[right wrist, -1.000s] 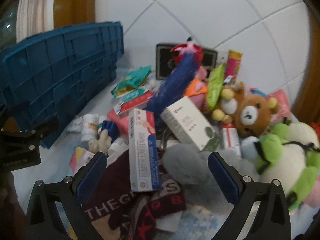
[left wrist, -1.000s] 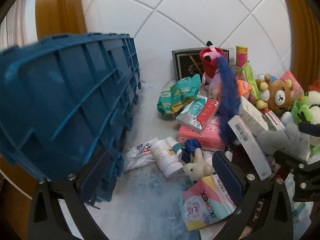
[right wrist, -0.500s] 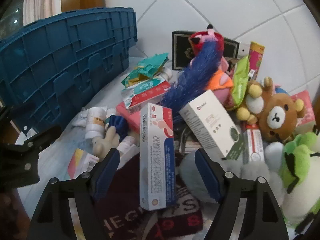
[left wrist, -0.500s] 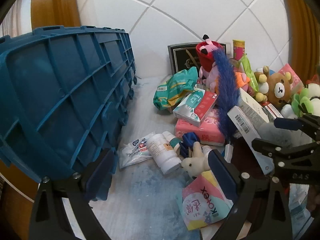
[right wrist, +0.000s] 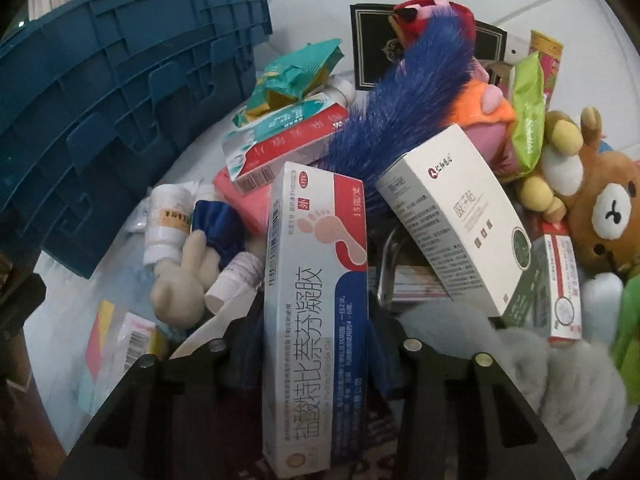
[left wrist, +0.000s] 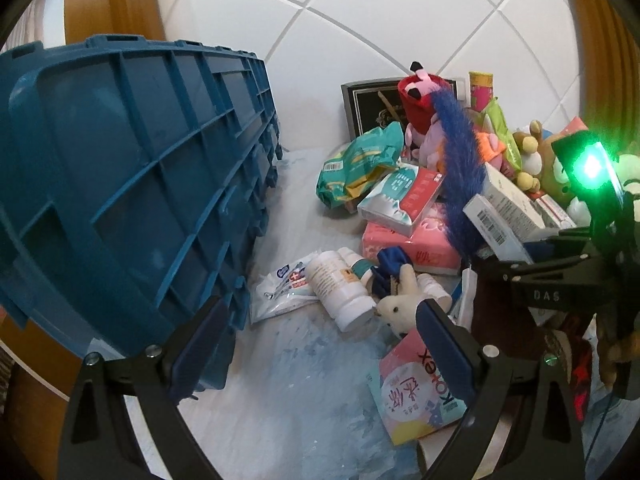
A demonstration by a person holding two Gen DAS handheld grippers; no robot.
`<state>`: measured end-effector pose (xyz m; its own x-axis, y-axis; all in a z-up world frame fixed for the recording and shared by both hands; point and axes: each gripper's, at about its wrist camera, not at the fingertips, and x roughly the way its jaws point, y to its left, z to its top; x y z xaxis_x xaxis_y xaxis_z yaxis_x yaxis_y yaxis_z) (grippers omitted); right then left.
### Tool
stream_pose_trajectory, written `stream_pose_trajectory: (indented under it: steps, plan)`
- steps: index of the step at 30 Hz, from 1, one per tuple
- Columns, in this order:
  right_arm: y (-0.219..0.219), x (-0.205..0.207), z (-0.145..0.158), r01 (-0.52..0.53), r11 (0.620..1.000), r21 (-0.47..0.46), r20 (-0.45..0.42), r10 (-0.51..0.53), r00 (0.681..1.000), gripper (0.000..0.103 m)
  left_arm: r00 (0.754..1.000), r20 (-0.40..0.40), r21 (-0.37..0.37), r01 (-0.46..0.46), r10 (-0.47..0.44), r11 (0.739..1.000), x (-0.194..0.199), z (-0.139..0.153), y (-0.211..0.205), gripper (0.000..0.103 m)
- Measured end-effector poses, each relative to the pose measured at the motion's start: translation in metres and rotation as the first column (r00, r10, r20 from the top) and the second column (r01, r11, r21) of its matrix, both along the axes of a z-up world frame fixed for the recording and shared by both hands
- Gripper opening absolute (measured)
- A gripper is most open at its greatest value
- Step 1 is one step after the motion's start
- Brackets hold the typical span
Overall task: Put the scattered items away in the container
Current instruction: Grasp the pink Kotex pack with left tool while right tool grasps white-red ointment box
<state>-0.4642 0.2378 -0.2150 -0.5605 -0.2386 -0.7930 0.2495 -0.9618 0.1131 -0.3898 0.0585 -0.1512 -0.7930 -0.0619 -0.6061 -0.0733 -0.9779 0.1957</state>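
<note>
Closing right gripper [right wrist: 316,356] jaws squarely on the long medicine box [right wrist: 316,300] flanks, avoiding neighbours; left gripper [left wrist: 320,340] jaws wide, empty.

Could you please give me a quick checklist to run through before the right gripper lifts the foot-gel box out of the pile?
1. Foot-gel box between right gripper pads: ok; jaws closing.
2. Pads pressing firmly: cannot tell.
3. Box free of neighbours: not ok; white box and blue feather duster crowd its top.
4. Left gripper open, empty: ok.
5. Blue crate interior clear for the drop: cannot tell.
</note>
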Motion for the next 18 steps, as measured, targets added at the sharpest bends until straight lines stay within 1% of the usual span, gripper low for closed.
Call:
stream_pose_trajectory:
  steps: [7,9,12,14,18]
  plan:
    - [-0.004,-0.004,-0.001,-0.011,1.000,-0.004,0.010,0.011,1.000,0.043,0.999,0.039,0.016,0.012,-0.012,1.000,-0.006,-0.014,0.005,0.097]
    - [-0.004,-0.004,-0.001,-0.011,1.000,-0.005,0.007,0.011,1.000,0.043,0.998,0.047,0.021,0.028,-0.029,0.999,-0.005,-0.016,0.011,0.097]
    - [-0.006,-0.004,-0.001,-0.012,1.000,-0.007,0.003,0.012,1.000,0.043,0.995,0.074,0.047,0.064,-0.068,0.997,-0.006,-0.018,0.020,0.097]
    - [-0.006,-0.005,-0.001,-0.014,1.000,-0.008,0.002,0.014,1.000,0.043,0.991,0.098,0.059,0.085,-0.090,0.995,-0.008,-0.021,0.027,0.089]
    - [-0.006,-0.005,0.000,-0.021,1.000,-0.007,0.003,0.021,1.000,0.043,0.983,0.145,0.068,0.104,-0.113,0.992,-0.011,-0.030,0.037,0.085]
